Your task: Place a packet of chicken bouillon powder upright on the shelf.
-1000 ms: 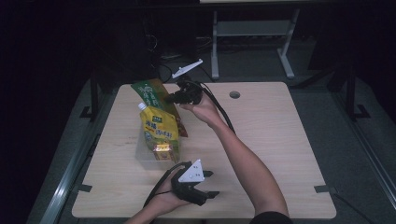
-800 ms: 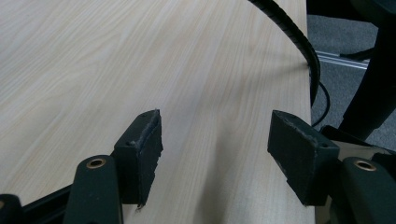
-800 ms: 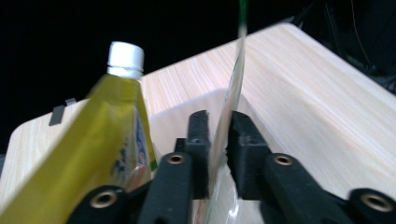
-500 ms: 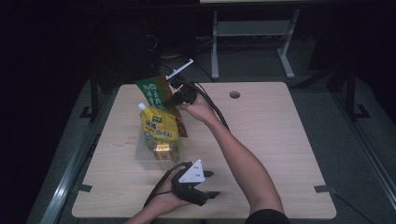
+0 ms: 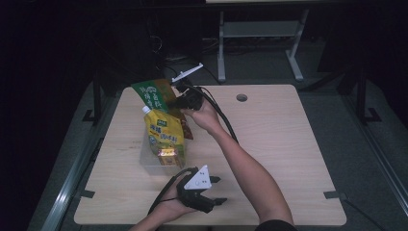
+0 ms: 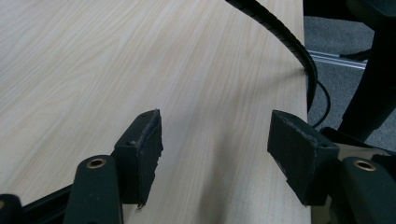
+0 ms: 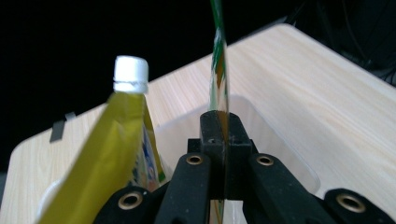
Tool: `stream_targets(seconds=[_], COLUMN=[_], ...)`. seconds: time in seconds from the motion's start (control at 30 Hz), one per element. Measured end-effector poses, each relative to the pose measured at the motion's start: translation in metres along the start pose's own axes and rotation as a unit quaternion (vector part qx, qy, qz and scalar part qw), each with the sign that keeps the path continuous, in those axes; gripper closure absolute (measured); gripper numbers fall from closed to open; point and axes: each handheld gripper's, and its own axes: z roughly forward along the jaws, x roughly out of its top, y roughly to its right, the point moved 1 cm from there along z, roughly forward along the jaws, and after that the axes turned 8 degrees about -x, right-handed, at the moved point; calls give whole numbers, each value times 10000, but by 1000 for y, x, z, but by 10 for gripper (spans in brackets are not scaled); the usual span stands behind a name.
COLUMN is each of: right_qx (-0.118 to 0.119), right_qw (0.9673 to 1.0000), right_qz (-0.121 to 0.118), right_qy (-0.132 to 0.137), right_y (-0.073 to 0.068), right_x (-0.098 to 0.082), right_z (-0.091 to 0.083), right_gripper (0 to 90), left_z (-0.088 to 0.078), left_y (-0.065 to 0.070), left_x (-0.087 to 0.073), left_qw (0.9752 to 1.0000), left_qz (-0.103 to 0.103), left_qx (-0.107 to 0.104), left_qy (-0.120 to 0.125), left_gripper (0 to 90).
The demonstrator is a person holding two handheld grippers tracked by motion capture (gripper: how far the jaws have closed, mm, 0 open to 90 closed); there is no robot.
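Green packet (image 5: 153, 94): flat, pale writing on face, too small to read; held in air above far end of clear tub (image 5: 150, 161), far-left part of surface (image 5: 279, 139). Right gripper (image 7: 219, 140) fingers have just been closing, now pinched tight on packet's thin edge. Yellow spouted pouch (image 5: 166, 134), white cap (image 7: 131, 70), stands tilted in tub just near side of packet; printed label unreadable. Left gripper (image 5: 211, 190) rests on near edge of surface, fingers (image 6: 140, 149) wide apart, nothing between them. Black cable (image 6: 280, 32) trails off right edge.
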Motion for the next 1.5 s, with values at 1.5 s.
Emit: stream_targets(seconds=[1.5], right_qx=[-45], right_qw=[9951], right_qz=[274], right_qy=[945], right_y=[-3], right_x=[-32], right_z=[14], right_gripper=[895], left_z=[2], left_y=[2], left_x=[-1], left_qw=[10000], left_qz=[15], left_qx=[-45], left_qy=[-14], left_gripper=[347])
